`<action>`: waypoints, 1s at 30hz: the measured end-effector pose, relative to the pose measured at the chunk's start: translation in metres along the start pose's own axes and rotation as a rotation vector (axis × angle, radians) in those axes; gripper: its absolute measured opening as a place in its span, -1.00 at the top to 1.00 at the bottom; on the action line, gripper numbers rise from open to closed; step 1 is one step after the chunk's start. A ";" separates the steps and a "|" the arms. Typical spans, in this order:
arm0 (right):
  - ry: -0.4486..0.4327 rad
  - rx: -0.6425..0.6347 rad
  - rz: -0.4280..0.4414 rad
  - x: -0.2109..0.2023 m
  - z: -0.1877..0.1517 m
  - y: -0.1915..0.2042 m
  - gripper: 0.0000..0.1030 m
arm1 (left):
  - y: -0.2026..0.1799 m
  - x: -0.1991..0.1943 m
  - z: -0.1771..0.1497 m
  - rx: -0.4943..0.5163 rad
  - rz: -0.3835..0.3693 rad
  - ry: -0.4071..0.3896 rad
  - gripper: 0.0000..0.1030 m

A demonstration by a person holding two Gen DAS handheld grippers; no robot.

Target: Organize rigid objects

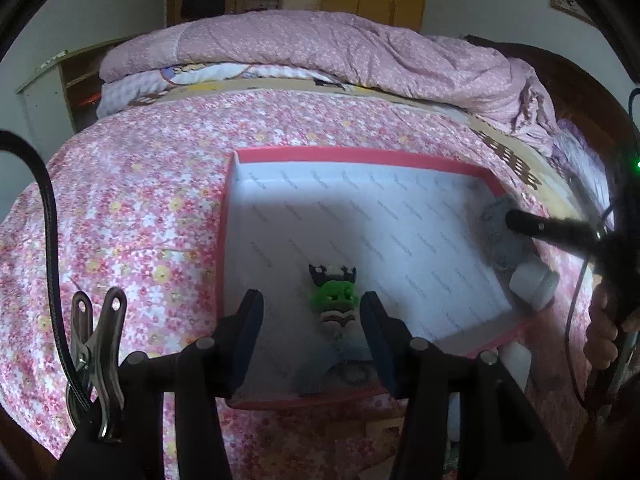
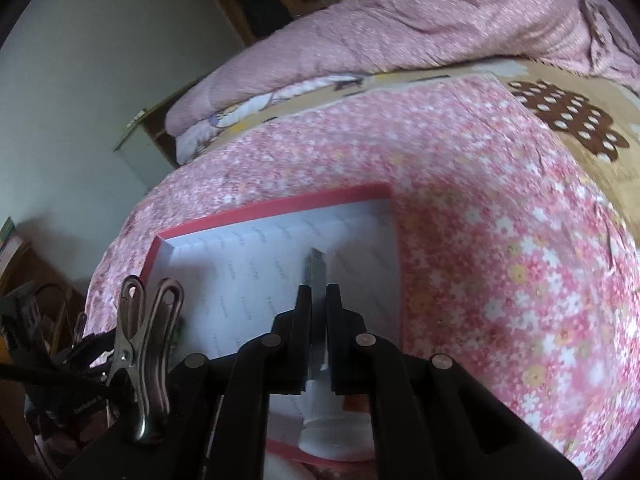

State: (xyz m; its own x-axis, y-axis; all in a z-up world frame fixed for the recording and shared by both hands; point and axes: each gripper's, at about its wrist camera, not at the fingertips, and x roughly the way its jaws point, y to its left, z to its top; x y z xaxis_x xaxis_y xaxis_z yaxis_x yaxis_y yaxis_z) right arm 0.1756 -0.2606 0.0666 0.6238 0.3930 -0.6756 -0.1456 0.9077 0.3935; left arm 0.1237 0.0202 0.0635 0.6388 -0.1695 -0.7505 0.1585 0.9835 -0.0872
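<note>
A shallow red-rimmed box (image 1: 352,156) with a white lining lies on the flowered bedspread. In it lies a small figure (image 1: 333,298) with a green face and dark ears. My left gripper (image 1: 312,306) hangs over it, jaws apart, and the figure lies between the pads without touching them. In the right wrist view my right gripper (image 2: 319,290) is shut on a flat grey tube (image 2: 316,268) with a white cap (image 2: 334,438). The left wrist view shows that tube (image 1: 498,236) lying across the box's right rim, cap (image 1: 534,284) outside, with the right gripper (image 1: 512,220) on it.
A rolled pink quilt (image 1: 320,48) lies across the far side of the bed. A white object (image 1: 516,360) sits just outside the box's near right corner. A person's hand (image 1: 600,332) holds the right gripper's handle at the right edge. Flowered bedspread (image 2: 500,240) surrounds the box.
</note>
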 end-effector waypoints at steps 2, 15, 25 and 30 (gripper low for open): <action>-0.017 -0.004 -0.022 -0.004 -0.001 0.001 0.53 | -0.001 -0.002 -0.001 0.011 -0.014 0.001 -0.03; -0.077 -0.045 -0.048 -0.039 -0.028 0.011 0.15 | -0.001 -0.029 -0.024 -0.057 -0.007 -0.007 -0.03; -0.076 -0.104 -0.082 -0.077 -0.083 0.018 0.09 | -0.016 -0.053 -0.057 0.014 0.006 -0.013 -0.04; -0.044 -0.121 -0.078 -0.085 -0.110 0.019 0.09 | -0.022 -0.054 -0.070 0.036 -0.009 0.012 -0.04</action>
State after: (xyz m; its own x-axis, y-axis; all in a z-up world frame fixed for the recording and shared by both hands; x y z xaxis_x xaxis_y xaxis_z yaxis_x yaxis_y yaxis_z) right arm 0.0351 -0.2602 0.0631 0.6699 0.3157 -0.6720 -0.1848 0.9475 0.2610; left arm 0.0324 0.0119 0.0600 0.6280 -0.1776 -0.7577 0.1913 0.9790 -0.0710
